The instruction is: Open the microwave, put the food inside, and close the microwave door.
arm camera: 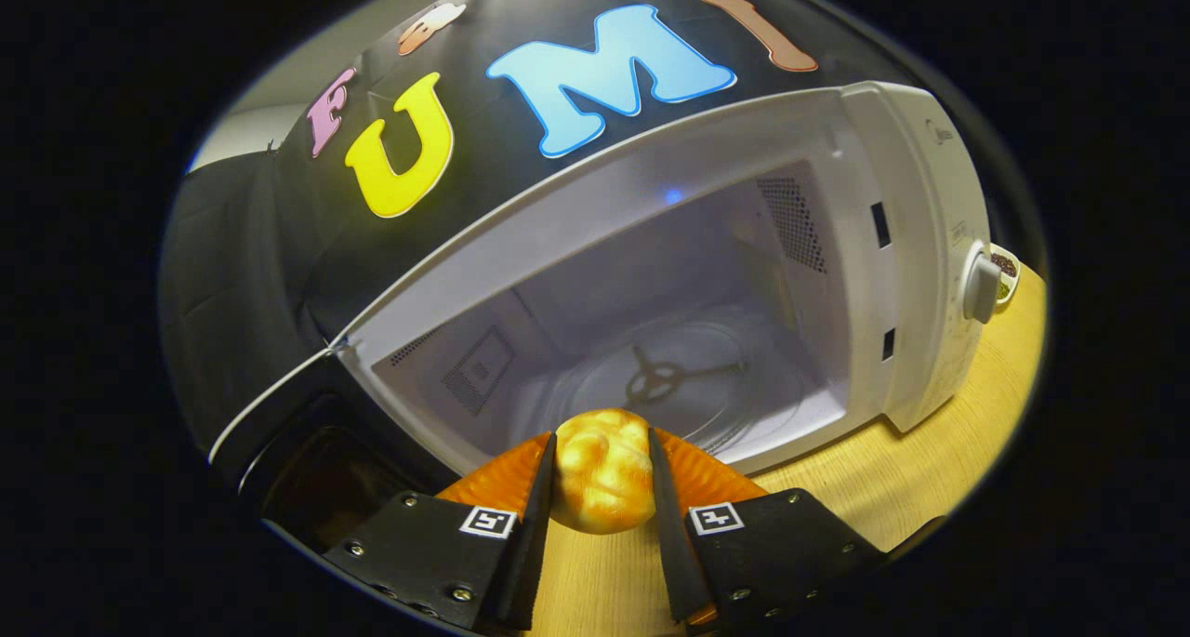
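Gripper view, one entry. Gripper point(602, 488): fingers narrowly parted, both pressed on the flanks of the food point(602, 470), a glossy yellow bun-like piece, held above an orange plate point(497, 479); contact between food and plate could not be told. Microwave point(916, 246): door point(307, 451) swung open to the left, cavity exposed, glass turntable point(688, 377) bare, just beyond the fingertips. Wooden table point(930, 470) underneath. Risks, as judged: the smooth, rounded food could slip from a side pinch; a low approach could catch the cavity's front sill or drag the plate; the open door could be knocked by the left finger.
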Available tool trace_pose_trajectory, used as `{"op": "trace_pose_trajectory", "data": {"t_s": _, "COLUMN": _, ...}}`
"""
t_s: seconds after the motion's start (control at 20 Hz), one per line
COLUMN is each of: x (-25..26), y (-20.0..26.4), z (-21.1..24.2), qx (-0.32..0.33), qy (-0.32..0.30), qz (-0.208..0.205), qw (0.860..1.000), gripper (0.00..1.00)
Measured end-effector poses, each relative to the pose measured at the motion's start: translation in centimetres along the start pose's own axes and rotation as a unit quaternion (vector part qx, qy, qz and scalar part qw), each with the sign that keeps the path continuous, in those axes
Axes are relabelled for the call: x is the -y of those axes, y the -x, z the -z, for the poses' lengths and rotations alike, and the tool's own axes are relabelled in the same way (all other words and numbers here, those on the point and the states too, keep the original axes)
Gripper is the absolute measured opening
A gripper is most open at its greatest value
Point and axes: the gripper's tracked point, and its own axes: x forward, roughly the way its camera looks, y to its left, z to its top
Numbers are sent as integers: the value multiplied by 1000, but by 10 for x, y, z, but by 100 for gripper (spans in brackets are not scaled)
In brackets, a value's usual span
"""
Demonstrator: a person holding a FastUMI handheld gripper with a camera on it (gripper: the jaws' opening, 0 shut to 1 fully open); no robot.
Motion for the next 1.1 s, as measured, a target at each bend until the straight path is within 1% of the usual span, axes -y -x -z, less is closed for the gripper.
{"op": "trace_pose_trajectory", "data": {"t_s": 0.15, "x": 11, "y": -26, "z": 11, "qx": 7, "qy": 5, "qz": 24, "qw": 1000, "gripper": 53}}
{"op": "trace_pose_trajectory", "data": {"t_s": 0.2, "x": 13, "y": -30, "z": 13, "qx": 6, "qy": 5, "qz": 28, "qw": 1000, "gripper": 57}}
{"op": "trace_pose_trajectory", "data": {"t_s": 0.35, "x": 15, "y": -37, "z": 11, "qx": 21, "qy": 19, "qz": 44, "qw": 999, "gripper": 57}}
{"op": "trace_pose_trajectory", "data": {"t_s": 0.4, "x": 18, "y": -38, "z": 8, "qx": 29, "qy": 25, "qz": 54, "qw": 998, "gripper": 61}}
{"op": "trace_pose_trajectory", "data": {"t_s": 0.45, "x": 20, "y": -39, "z": 8, "qx": 32, "qy": 27, "qz": 63, "qw": 997, "gripper": 61}}
{"op": "trace_pose_trajectory", "data": {"t_s": 0.55, "x": 20, "y": -40, "z": 7, "qx": 32, "qy": 23, "qz": 67, "qw": 997, "gripper": 67}}
{"op": "trace_pose_trajectory", "data": {"t_s": 0.6, "x": 20, "y": -40, "z": 6, "qx": 34, "qy": 22, "qz": 70, "qw": 997, "gripper": 76}}
{"op": "trace_pose_trajectory", "data": {"t_s": 0.65, "x": 20, "y": -36, "z": 3, "qx": 36, "qy": 21, "qz": 73, "qw": 996, "gripper": 80}}
{"op": "trace_pose_trajectory", "data": {"t_s": 0.7, "x": 19, "y": -39, "z": -2, "qx": 42, "qy": 22, "qz": 69, "qw": 996, "gripper": 96}}
{"op": "trace_pose_trajectory", "data": {"t_s": 0.75, "x": 16, "y": -30, "z": -6, "qx": 47, "qy": 24, "qz": 69, "qw": 996, "gripper": 97}}
{"op": "trace_pose_trajectory", "data": {"t_s": 0.9, "x": 4, "y": -10, "z": -20, "qx": 58, "qy": 39, "qz": 58, "qw": 996, "gripper": 97}}
{"op": "trace_pose_trajectory", "data": {"t_s": 1.1, "x": -22, "y": 47, "z": -37, "qx": 72, "qy": 73, "qz": 28, "qw": 994, "gripper": 97}}
